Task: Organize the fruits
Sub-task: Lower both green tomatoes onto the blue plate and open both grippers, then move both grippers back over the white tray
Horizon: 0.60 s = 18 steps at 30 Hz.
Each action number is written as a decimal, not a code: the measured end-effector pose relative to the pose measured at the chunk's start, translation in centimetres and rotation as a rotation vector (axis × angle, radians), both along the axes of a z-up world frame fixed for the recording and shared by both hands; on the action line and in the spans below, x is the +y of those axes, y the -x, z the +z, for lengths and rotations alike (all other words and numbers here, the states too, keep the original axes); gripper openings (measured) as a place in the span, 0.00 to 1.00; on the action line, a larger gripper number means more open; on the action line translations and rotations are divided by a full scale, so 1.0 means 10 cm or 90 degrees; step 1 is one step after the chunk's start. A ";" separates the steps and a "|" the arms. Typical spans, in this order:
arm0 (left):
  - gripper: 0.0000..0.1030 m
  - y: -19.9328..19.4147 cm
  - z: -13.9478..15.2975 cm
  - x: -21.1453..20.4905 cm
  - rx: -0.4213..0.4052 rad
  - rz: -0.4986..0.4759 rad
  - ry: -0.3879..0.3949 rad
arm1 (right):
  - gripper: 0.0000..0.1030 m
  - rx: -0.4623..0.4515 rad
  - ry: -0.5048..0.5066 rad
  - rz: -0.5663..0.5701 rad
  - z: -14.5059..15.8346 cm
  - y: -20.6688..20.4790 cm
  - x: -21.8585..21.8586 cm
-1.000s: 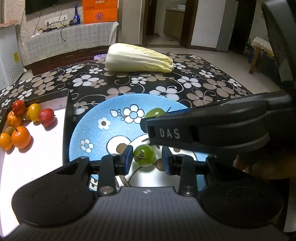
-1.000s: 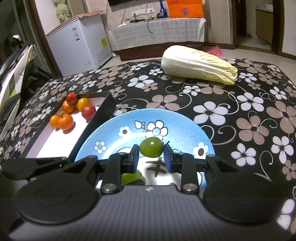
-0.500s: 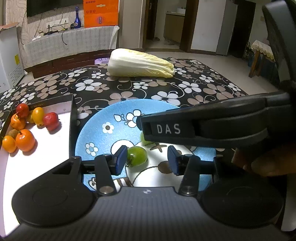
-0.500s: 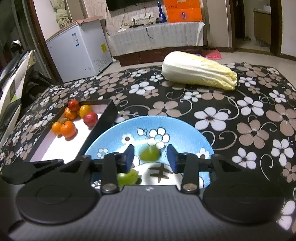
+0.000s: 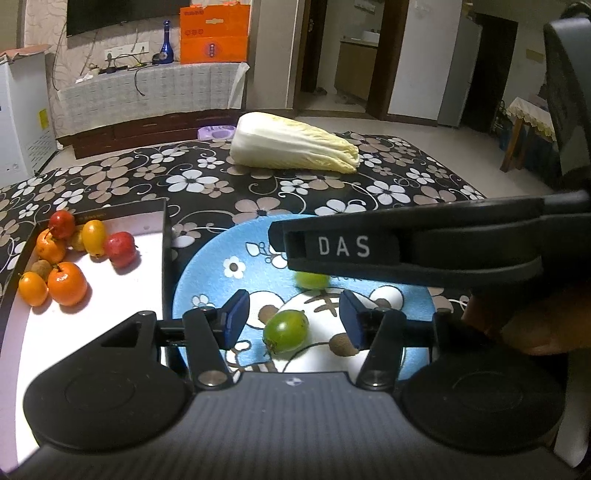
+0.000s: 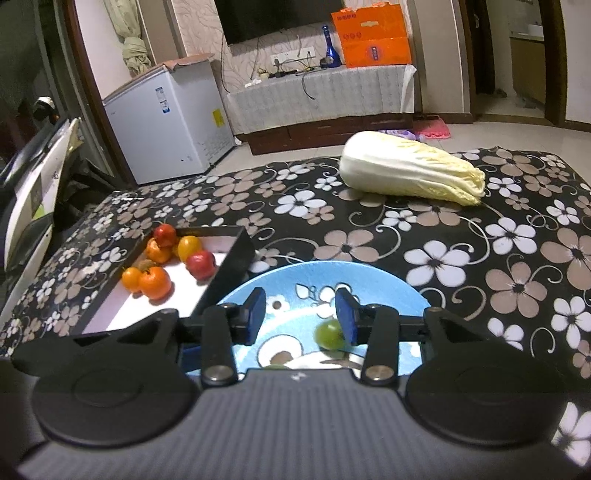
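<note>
Over the blue plate (image 5: 207,273) we hold both grippers unladen: the left gripper (image 5: 291,317) is spreading its fingers around one loose green fruit (image 5: 286,330), the right gripper (image 6: 300,317) parted beside another green fruit (image 6: 328,334).

Beyond my worktop (image 6: 461,236) with its black floral cloth, a pale tiled floor (image 5: 369,123) runs to a low cabinet (image 6: 321,96) draped in white lace. On it stand an orange box (image 6: 375,35) and a blue bottle (image 6: 330,51). A dark television (image 6: 273,16) hangs above; a white chest freezer (image 6: 166,118) stands at the left.
</note>
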<state>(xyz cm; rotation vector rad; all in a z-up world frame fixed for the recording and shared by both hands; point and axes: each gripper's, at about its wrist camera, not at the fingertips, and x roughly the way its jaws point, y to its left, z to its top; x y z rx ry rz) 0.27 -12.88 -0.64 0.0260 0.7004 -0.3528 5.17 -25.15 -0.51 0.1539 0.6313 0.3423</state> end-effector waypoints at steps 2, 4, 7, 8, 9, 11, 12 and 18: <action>0.58 0.00 0.01 0.03 -0.001 0.004 0.001 | 0.44 -0.003 -0.002 0.006 0.01 0.00 0.04; 0.58 -0.01 0.01 0.06 0.000 0.011 0.001 | 0.44 -0.004 -0.003 0.011 0.02 0.00 0.07; 0.58 -0.01 0.02 0.11 0.001 0.021 0.005 | 0.44 -0.008 -0.004 0.019 0.04 0.00 0.12; 0.58 -0.02 0.03 0.13 0.000 0.023 0.005 | 0.44 -0.010 -0.005 0.022 0.04 0.00 0.14; 0.58 -0.02 0.03 0.15 0.000 0.027 0.006 | 0.44 -0.011 -0.005 0.024 0.05 0.00 0.16; 0.58 -0.02 0.04 0.19 0.000 0.033 0.007 | 0.44 -0.015 -0.007 0.028 0.06 0.00 0.20; 0.58 -0.02 0.04 0.21 0.000 0.037 0.008 | 0.44 -0.016 -0.008 0.030 0.07 0.00 0.21; 0.60 -0.03 0.07 0.36 -0.003 0.065 0.007 | 0.44 -0.023 -0.013 0.041 0.09 -0.02 0.33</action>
